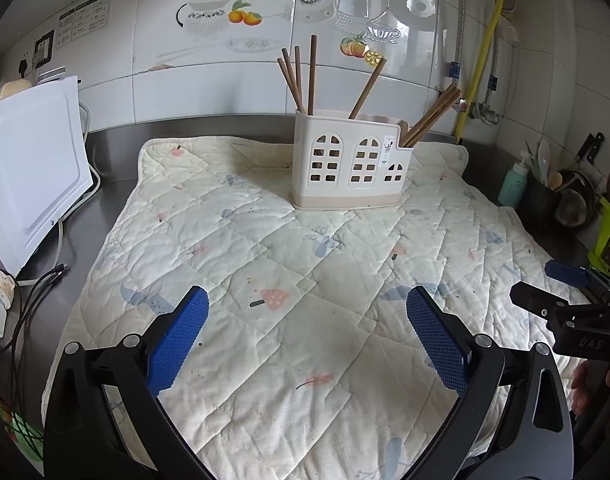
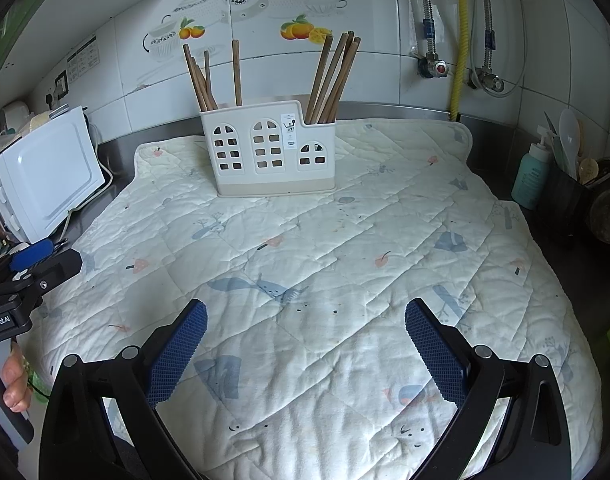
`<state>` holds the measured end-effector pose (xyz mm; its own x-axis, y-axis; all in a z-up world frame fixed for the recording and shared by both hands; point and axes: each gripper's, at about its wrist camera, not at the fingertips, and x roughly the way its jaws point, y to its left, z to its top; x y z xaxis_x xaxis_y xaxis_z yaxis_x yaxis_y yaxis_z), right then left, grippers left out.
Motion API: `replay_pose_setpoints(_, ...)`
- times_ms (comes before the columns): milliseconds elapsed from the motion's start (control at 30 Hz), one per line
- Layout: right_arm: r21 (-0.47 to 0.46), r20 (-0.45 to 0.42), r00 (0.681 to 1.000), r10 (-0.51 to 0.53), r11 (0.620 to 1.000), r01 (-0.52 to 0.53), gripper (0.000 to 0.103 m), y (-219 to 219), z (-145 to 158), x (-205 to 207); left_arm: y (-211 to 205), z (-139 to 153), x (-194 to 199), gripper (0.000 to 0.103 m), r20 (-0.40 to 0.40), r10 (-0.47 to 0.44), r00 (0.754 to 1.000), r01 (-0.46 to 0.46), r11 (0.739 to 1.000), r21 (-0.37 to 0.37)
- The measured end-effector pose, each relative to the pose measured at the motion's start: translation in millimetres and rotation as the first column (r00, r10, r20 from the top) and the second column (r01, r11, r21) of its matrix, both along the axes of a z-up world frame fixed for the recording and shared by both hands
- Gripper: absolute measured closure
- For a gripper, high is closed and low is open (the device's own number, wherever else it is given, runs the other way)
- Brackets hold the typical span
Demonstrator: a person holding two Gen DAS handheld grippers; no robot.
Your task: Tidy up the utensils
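Your left gripper hangs low over the quilted mat, its blue-padded fingers spread wide apart with nothing between them; your right gripper sits the same way beside it, fingers held apart and empty. Ahead of both, toward the back of the mat, the cream utensil holder stands upright, shaped like a little house with arched window cut-outs. Brown chopsticks lean in its taller left compartment, and a tighter bunch of chopsticks stands tilted in the lower right compartment. You can see no loose utensils on the mat itself. The mat covers a steel counter that runs to a tiled wall printed with teapots and oranges. To your left a white appliance sits on the counter with cables trailing beside it. To your right stand a teal pump bottle and a dark pot of spoons, well apart from the holder. A yellow hose runs down the wall behind.
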<state>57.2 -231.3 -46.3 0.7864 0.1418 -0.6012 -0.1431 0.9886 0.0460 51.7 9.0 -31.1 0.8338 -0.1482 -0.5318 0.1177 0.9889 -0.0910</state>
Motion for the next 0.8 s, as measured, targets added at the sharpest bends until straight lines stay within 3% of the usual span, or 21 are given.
replay_pose_setpoints(800, 0.000, 0.003, 1.000, -0.003, 1.000, 0.003, 0.007, -1.9, -0.4, -0.5, -2.4, -0.9, 0.9, 0.005, 0.004, -0.005, 1.000, 0.005, 1.000, -0.001)
